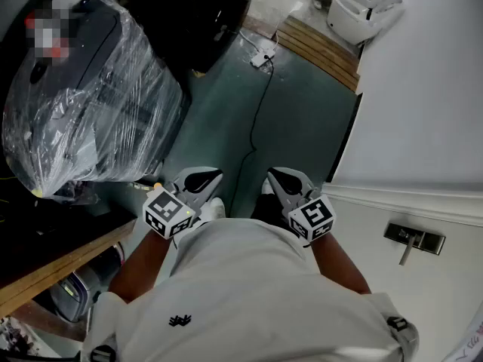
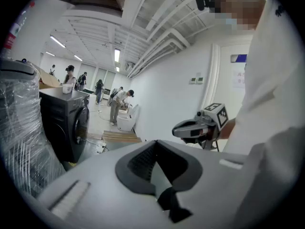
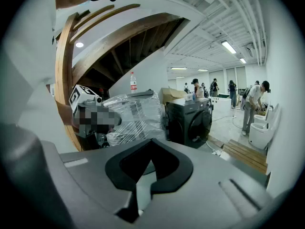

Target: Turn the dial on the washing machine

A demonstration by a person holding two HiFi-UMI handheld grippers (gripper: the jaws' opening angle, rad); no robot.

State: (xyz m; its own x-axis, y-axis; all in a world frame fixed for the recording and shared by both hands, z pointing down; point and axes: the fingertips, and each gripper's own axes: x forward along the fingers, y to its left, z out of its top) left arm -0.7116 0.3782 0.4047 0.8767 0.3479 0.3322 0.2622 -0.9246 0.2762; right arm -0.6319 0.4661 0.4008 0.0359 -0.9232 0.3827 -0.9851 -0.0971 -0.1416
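A dark front-loading washing machine (image 3: 190,120) stands across the room, also in the left gripper view (image 2: 64,123) and as a black bulk at the top of the head view (image 1: 192,17). Its dial is too small to make out. A second machine wrapped in clear plastic (image 1: 83,104) stands nearer, on the left. My left gripper (image 1: 198,181) and right gripper (image 1: 285,181) are held side by side close to my body, both pointing forward over the green floor. Each has its jaws together with nothing between them, as the left gripper (image 2: 153,149) and right gripper (image 3: 150,149) show in their own views.
A black cable (image 1: 260,104) runs along the floor to a white power strip (image 1: 263,57). A wooden pallet (image 1: 321,47) and a white toilet (image 1: 362,10) lie ahead on the right. A white wall with a door handle (image 1: 413,240) is at my right, a wooden beam (image 1: 53,266) at my left. Several people stand far off.
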